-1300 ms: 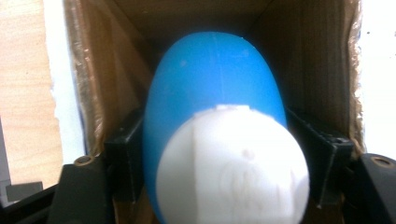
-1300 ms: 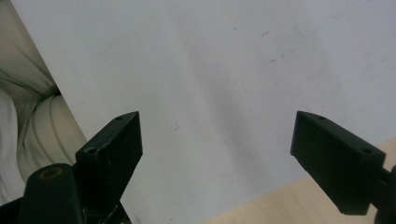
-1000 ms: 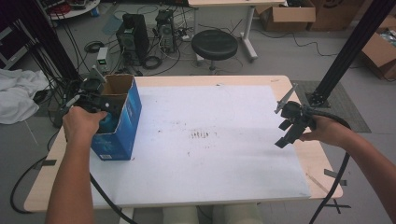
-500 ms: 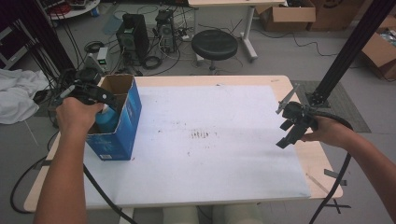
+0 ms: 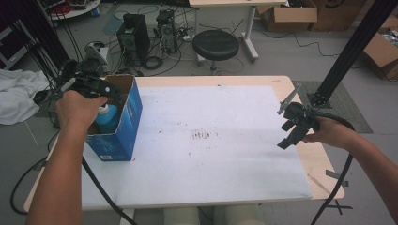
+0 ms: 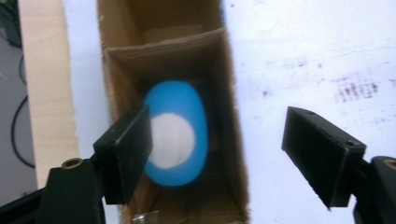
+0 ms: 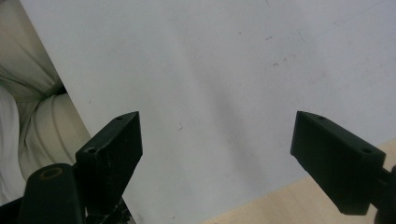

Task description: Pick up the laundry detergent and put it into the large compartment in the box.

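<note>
Blue bottle (image 5: 107, 118), white-capped, upright inside the open blue carton (image 5: 123, 126) at the left side of the table (image 5: 263, 80); in the left gripper view, cap (image 6: 172, 141) seen from straight above, blurred, down in the carton's cardboard compartment. Left gripper (image 5: 101, 89) held over the carton's open top, jaws spread wide, nothing between them; one jaw above the carton's left wall in its own view, the other out over the white sheet (image 5: 225, 140). Not touching the bottle.

Right gripper (image 5: 290, 125) held above the right edge of the table, well apart from the carton, jaws spread wide and empty. In the right gripper view (image 7: 217, 154), white sheet beneath, a strip of bare wood at the bottom right, pale trousers (image 7: 32, 112) at the left.

Faint brown marks (image 5: 203, 136) near the sheet's middle. Beyond the table, a black stool (image 5: 215, 45) on the floor.
</note>
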The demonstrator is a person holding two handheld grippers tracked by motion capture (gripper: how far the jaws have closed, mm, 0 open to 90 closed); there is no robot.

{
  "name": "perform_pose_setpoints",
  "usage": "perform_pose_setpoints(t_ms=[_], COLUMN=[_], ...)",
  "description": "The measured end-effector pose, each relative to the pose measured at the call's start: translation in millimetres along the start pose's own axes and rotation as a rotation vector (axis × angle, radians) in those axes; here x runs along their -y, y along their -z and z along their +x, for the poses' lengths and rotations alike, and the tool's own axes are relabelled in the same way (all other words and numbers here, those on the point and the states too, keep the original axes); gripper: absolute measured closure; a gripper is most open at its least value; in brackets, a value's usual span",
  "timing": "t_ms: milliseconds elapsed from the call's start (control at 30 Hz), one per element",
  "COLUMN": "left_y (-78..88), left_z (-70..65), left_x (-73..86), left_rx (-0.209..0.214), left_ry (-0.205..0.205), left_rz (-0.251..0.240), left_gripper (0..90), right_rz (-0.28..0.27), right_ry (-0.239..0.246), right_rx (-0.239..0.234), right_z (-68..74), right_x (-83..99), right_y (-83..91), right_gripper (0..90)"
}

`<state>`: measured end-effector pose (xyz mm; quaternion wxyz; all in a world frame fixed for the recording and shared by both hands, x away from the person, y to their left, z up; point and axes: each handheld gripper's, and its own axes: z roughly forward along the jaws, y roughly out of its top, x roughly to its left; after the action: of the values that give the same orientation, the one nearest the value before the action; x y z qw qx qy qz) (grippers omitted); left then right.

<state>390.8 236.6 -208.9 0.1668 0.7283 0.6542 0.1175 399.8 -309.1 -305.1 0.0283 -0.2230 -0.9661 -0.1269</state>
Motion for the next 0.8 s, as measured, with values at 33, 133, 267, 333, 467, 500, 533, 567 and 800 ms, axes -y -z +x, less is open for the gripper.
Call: perform_pose_setpoints(t_ms=[33, 133, 267, 333, 467, 500, 533, 567, 800], left_y=[0.8, 2.9, 3.2, 3.8, 4.7, 5.0, 5.6, 6.3, 8.0], left_z=[-1.8, -6.9, -14.7, -18.8, -28.3, -30.8, -33.3, -35.8, -53.2], left_x=[-0.5, -1.3, -1.7, -2.0, -3.4, -3.9, -4.3, -4.8, -7.7], left_rx=[-0.001, 0.019, 0.026, 0.029, 0.042, 0.044, 0.047, 0.048, 0.066], left_ry=[-0.006, -0.014, -0.027, -0.037, -0.061, -0.067, -0.073, -0.082, -0.133], left_rz=[-0.001, -0.007, -0.012, -0.016, -0.013, -0.014, -0.015, -0.014, -0.001], left_gripper=[24.2, 22.8, 20.1, 19.5, 19.3, 19.3, 19.2, 19.2, 19.3], right_rz=[-0.001, -0.002, -0.001, -0.001, -0.001, -0.001, -0.002, -0.002, -0.002], right_ry=[-0.001, 0.002, -0.002, -0.004, -0.003, -0.004, -0.005, -0.003, -0.003], right_rx=[0.001, 0.001, 0.003, 0.003, 0.003, 0.003, 0.003, 0.003, 0.005], right_z=[0.2, 0.3, 0.9, 1.5, 2.2, 2.5, 2.7, 2.9, 3.8], right_x=[-0.1, -0.1, 0.4, 0.4, 0.1, 0.0, 0.0, -0.1, 0.4], right_y=[-0.1, 0.4, 1.3, 1.5, 1.5, 1.7, 1.7, 1.7, 2.0], right_gripper=[16.5, 16.5, 16.5, 16.5, 16.5, 16.5, 16.5, 16.4, 16.5])
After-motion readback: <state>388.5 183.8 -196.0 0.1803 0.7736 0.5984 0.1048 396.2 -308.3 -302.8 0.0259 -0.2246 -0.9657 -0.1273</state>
